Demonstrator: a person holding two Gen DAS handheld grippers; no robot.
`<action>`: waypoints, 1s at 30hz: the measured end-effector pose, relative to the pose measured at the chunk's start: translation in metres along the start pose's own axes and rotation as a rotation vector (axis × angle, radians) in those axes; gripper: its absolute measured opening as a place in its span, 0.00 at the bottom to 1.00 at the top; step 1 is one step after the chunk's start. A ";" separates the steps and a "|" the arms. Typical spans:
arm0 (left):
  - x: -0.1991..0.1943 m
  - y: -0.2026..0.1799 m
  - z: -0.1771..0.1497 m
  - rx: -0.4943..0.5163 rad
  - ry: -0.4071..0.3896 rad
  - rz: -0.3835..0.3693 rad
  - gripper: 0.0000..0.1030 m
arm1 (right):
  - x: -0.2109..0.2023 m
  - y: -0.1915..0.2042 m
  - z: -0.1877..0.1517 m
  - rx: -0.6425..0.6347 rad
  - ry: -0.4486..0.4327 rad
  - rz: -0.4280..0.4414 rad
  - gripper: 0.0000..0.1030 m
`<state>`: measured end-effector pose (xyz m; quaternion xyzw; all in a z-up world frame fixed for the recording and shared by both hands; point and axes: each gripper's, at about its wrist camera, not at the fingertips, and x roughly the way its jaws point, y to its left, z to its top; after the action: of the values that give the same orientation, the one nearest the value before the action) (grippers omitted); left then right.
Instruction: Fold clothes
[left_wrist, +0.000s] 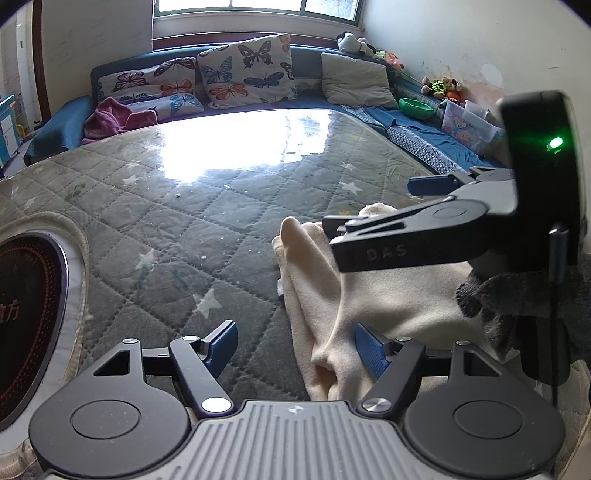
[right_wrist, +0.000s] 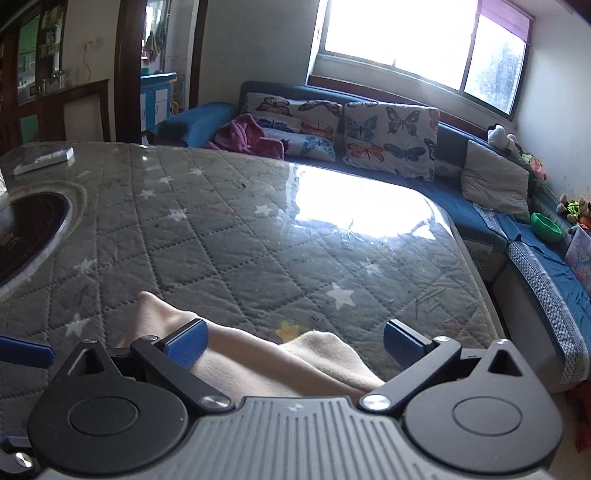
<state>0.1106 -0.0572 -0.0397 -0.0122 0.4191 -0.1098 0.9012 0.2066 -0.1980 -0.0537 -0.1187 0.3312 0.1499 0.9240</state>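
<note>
A cream fleece garment is lying bunched on the quilted, star-printed table cover, under and between both grippers. The left gripper is hanging with its fingers spread wide and gripping nothing; its right pad is touching the edge of the cloth, while its left pad is sitting over bare cover. The right gripper is likewise released, with the cream folds lying between and beneath its blue pads.

The fabric is looking soft, light and limp, with thick rolled folds. It will probably sag and drape from any pinch point and slide easily on the glossy cover. I judge that it is best taken at an edge or corner, such as the raised fold just ahead of the left gripper's right finger, pinching a single layer rather than the whole bunch.

Well beyond the fingertips, a green bowl is sitting on the blue sofa; I cannot tell whether anything is in it. Beside it a clear plastic storage box is standing with a cartoon picture showing at its side; its contents are too unclear to name.
</note>
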 end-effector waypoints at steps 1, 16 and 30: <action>-0.001 0.001 -0.001 -0.002 0.000 0.001 0.72 | -0.003 0.000 0.001 0.005 -0.006 0.014 0.99; -0.007 0.004 -0.010 -0.025 0.001 0.005 0.73 | 0.005 0.025 -0.005 -0.048 0.009 0.060 0.99; -0.009 0.004 -0.011 -0.029 -0.003 0.005 0.74 | -0.004 0.027 -0.002 -0.047 -0.008 0.058 1.00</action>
<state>0.0972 -0.0502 -0.0406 -0.0242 0.4194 -0.1016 0.9018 0.1935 -0.1746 -0.0556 -0.1302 0.3273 0.1849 0.9175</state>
